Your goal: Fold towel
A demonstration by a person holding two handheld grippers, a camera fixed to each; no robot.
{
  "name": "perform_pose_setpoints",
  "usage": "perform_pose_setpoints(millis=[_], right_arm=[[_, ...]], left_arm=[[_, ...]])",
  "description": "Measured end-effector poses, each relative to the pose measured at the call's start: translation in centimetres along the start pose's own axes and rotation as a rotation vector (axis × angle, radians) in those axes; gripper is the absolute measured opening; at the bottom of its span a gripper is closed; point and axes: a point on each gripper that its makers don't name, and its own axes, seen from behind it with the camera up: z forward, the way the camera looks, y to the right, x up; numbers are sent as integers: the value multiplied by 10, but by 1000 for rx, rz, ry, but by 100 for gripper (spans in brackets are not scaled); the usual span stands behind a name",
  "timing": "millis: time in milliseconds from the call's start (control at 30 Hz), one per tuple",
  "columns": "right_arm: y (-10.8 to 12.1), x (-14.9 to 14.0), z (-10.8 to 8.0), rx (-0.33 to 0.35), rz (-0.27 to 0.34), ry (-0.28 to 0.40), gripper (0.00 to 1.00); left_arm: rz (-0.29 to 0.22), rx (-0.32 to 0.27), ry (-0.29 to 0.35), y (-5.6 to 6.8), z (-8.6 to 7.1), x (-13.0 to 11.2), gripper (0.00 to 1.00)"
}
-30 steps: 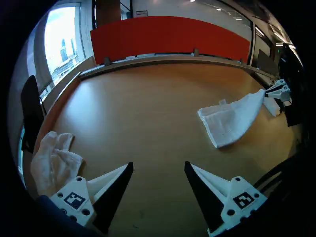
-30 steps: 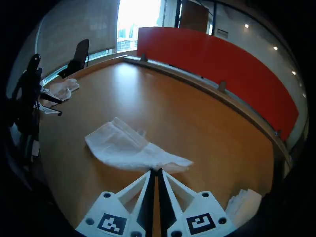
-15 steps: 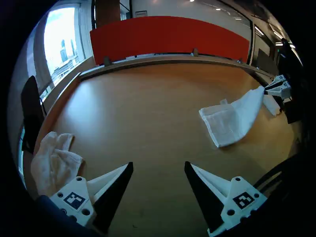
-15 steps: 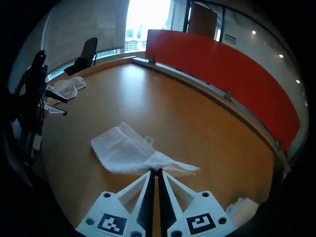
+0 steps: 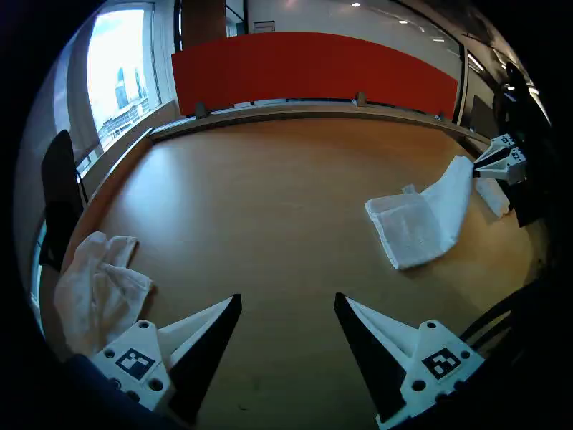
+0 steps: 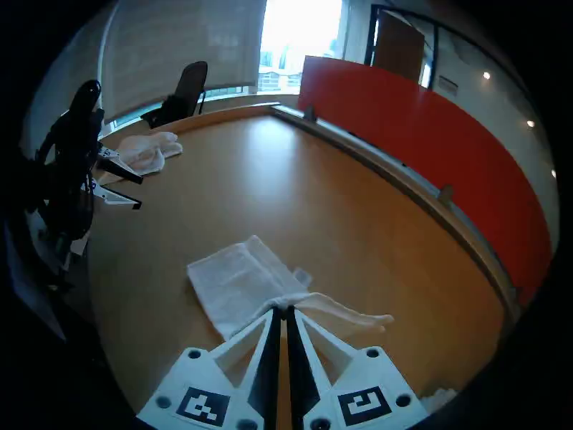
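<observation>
White terry towel (image 6: 240, 283) is spread partly folded on the light-brown wooden tabletop (image 6: 286, 179), directly ahead of the right gripper (image 6: 281, 315), whose fingers are pressed together on a raised edge of it. In the left gripper view the towel is seen well apart from the left gripper (image 5: 286, 315), which is spread wide with nothing between its fingers. Black-and-white square markers (image 5: 136, 362) are carried on the fingers. A crumpled white cloth (image 5: 97, 290) is seen just beside the left finger.
</observation>
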Motion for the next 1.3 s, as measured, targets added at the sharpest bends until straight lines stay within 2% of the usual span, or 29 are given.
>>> perform_pose_setpoints(millis=[267, 467, 700, 800, 1133, 1300], right_arm=[[-32, 18, 28, 102, -66, -13, 6], [-68, 24, 62, 181, -100, -31, 6], [-104, -1, 107, 251, -100, -102, 6], [-109, -12, 117, 258, -94, -129, 6], [-109, -15, 118, 264, -86, -139, 9], [-109, -15, 116, 265, -84, -136, 19]], left_arm=[[-20, 10, -1, -2, -5, -5, 96], [-41, 26, -3, -8, -11, -10, 96], [-65, 39, -13, -14, -16, -20, 96], [-72, 40, -18, -15, -17, -23, 97], [-71, 35, -23, -13, -17, -26, 96], [-73, 33, -26, -13, -16, -28, 96]])
